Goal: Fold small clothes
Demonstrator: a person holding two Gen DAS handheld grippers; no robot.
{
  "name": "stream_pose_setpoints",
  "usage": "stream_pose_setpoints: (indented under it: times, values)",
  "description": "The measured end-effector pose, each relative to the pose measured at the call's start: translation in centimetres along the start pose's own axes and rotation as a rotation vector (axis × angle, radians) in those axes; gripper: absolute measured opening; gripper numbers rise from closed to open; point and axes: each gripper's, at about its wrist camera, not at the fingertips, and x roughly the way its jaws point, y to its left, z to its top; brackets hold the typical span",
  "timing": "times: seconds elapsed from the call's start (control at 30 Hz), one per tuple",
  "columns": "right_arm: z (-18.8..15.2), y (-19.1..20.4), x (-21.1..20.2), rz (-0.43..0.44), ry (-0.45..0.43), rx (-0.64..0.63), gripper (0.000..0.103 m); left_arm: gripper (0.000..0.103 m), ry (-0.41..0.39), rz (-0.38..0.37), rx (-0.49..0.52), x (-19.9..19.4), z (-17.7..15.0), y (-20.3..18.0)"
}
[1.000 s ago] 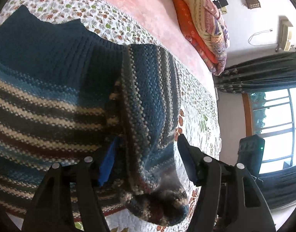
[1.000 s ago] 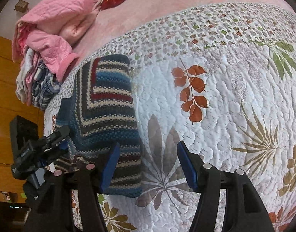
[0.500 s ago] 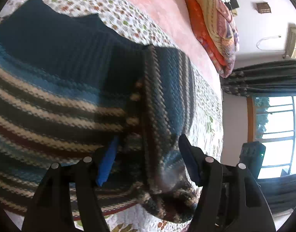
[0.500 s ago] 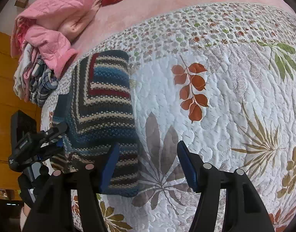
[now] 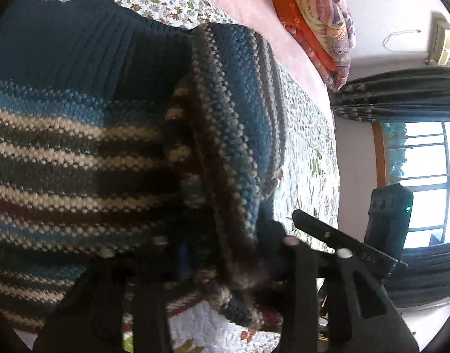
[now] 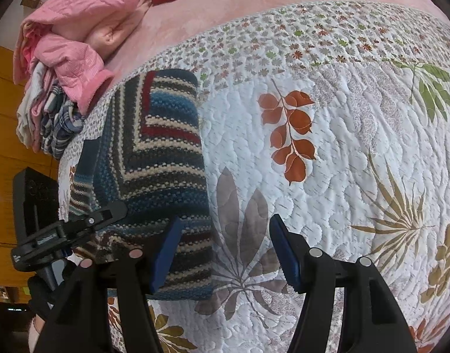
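Your striped sweater lies on the quilt, already doubled into a long narrow panel just below the pile of clothes. The side folds look done; what seems left is the last fold end to end, then putting it aside and starting on that pile. Your left gripper is clamped on the sweater's near end, the knit bunched between its fingers. Your right gripper has its fingers apart and holds nothing, hanging over the sweater's near corner and the bare quilt beside it.
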Motion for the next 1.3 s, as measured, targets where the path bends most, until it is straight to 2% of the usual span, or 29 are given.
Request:
stream_pose_setpoints:
  times: [0.27, 0.47, 0.63, 0.87, 1.03, 1.3]
  values:
    - [0.4, 0.3, -0.3, 0.022, -0.013, 0.000, 0.063, 0.021, -0.118, -0.029, 0.083, -4.4, -0.1, -2.1]
    - [0.5, 1.7, -0.1, 0.088, -0.009, -0.001, 0.063, 0.020, -0.170, -0.047, 0.064, -9.0, -0.2, -0.7]
    - [0.2, 4.0, 0.5, 0.161, 0.005, -0.002, 0.064, 0.019, -0.238, -0.015, 0.073, -14.4, -0.6, 0.8]
    - [-0.1, 8.5, 2.4, 0.220, 0.031, -0.069, 0.064, 0.019, -0.303, 0.018, 0.005, -20.3, -1.2, 5.6]
    - [-0.9, 11.3, 4.3, 0.242, 0.069, -0.113, 0.068, 0.018, -0.348, 0.001, -0.092, -23.2, -1.5, 10.2]
    - [-2.5, 13.8, 7.8, 0.255, 0.150, -0.138, 0.068, 0.018, -0.404, 0.003, -0.128, -27.3, -2.2, 15.2]
